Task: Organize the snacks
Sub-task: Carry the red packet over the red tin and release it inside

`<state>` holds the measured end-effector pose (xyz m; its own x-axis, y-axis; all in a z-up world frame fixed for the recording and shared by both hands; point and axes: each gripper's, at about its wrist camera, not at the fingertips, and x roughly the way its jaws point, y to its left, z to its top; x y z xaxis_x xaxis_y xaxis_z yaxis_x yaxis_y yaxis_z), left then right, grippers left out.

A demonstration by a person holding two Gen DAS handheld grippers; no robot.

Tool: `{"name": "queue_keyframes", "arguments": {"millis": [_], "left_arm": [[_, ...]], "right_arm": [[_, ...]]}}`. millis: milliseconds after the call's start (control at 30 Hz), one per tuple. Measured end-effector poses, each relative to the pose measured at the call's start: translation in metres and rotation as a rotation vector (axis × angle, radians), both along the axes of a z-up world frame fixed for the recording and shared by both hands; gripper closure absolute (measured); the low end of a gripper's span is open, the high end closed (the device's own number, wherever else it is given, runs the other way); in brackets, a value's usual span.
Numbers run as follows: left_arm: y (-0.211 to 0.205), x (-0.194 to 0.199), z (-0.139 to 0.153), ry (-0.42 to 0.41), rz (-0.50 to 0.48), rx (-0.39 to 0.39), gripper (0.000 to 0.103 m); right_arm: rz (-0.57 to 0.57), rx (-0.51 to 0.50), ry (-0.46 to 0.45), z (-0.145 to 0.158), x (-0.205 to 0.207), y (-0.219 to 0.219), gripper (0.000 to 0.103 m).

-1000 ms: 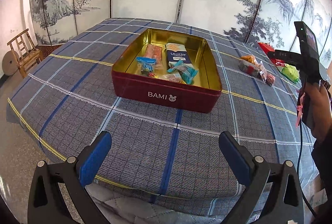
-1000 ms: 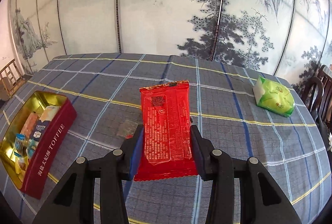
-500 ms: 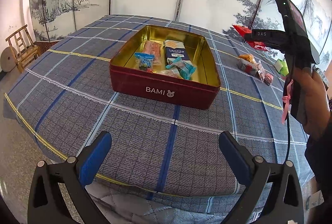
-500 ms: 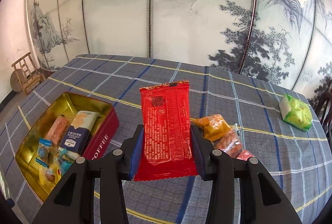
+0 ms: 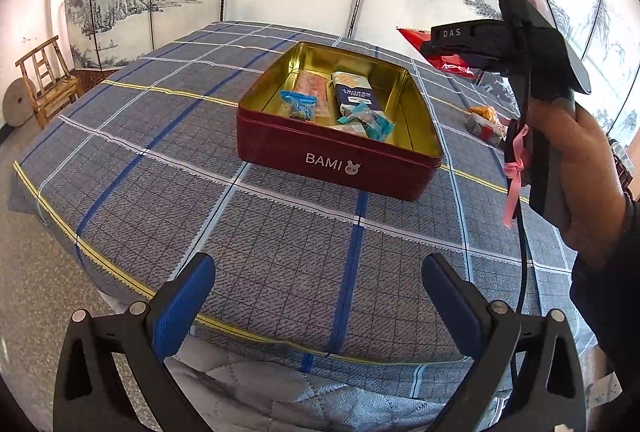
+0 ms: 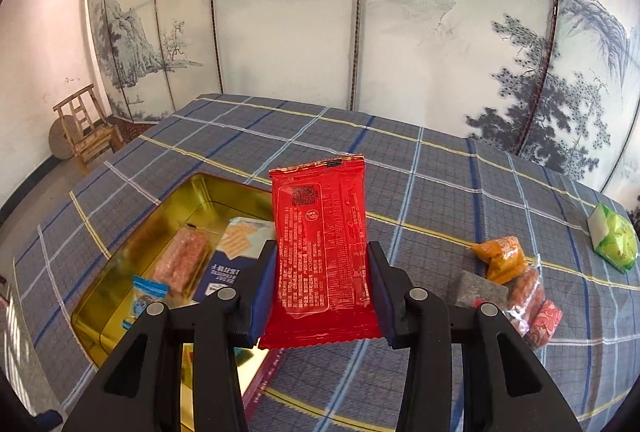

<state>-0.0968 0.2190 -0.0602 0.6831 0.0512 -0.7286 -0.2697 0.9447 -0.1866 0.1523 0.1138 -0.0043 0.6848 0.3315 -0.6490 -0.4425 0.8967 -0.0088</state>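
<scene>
2 grippers: the left gripper [image 5: 318,296] waits wide apart and empty at 6 o'clock, leaving the tin [image 5: 340,155] at 12 clear. The right gripper [image 6: 318,292] pinches the red packet [image 6: 320,256] upright above the tin's edge, likely for dropping inside.

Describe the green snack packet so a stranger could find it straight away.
Start at the round table under the blue-grey checked cloth, then pass the open red tin with the gold inside and the small heap of orange and pink wrapped snacks. Farther right, near the table's edge, the bright green and white plastic packet lies alone: it is the only green item, apart from that heap.
</scene>
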Motion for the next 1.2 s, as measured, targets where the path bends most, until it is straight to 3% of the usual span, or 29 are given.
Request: {"name": "queue_keyframes", "arguments": {"millis": [300, 600, 1200], "left_arm": [[0.008, -0.009, -0.003, -0.005, 0.005, -0.011, 0.001], [0.023, -0.011, -0.010, -0.002, 0.036, -0.042, 0.001], [0.026, -0.008, -0.016, 0.010, 0.035, -0.057, 0.001]], "right_arm": [[0.006, 0.012, 0.068, -0.018, -0.006, 0.038, 0.059], [-0.007, 0.039, 0.151, -0.039, 0.002, 0.043, 0.059], [-0.007, 0.012, 0.178, -0.056, 0.005, 0.051, 0.059]]}}
